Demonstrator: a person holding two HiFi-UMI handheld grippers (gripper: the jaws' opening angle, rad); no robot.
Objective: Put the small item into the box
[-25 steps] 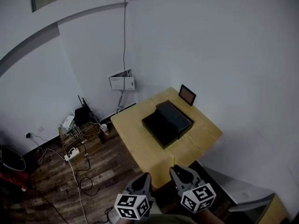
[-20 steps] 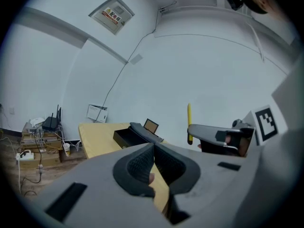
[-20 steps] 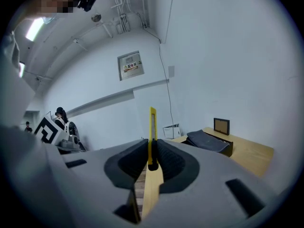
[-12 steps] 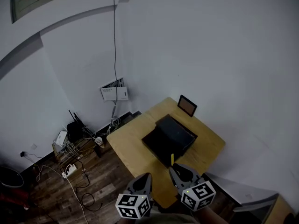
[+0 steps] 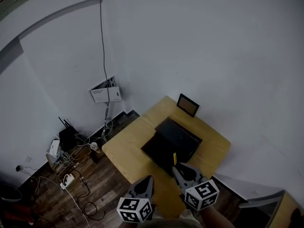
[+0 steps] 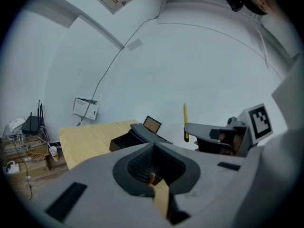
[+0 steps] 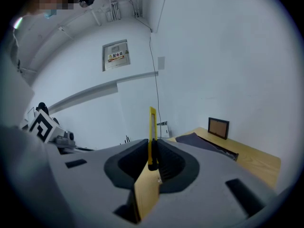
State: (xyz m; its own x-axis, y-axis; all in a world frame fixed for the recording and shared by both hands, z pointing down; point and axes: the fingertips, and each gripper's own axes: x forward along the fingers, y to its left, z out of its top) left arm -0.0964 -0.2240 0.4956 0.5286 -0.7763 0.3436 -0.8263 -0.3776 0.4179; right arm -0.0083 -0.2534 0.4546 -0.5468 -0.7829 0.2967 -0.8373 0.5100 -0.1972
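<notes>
The right gripper (image 7: 153,148) has its jaws narrowed onto a yellow utility knife (image 7: 152,129), which stands upright between the pads. In the head view the knife points toward 12 o'clock, just short of the open black box (image 5: 164,151) on the wooden tabletop (image 5: 126,151). The box's lid (image 5: 183,136) lies across its far side, and a small picture frame (image 5: 188,104) stands beyond at 1 o'clock. The left gripper (image 6: 153,146), at the right one's 9 o'clock, has its jaws together on nothing.

My left gripper (image 5: 146,183) and right gripper (image 5: 180,171) are grey, with black-and-white square markers. The small item (image 5: 174,158) is yellow, the box (image 5: 171,144) black, the table (image 5: 124,152) pale wood, the far frame (image 5: 188,105) black around brown.
</notes>
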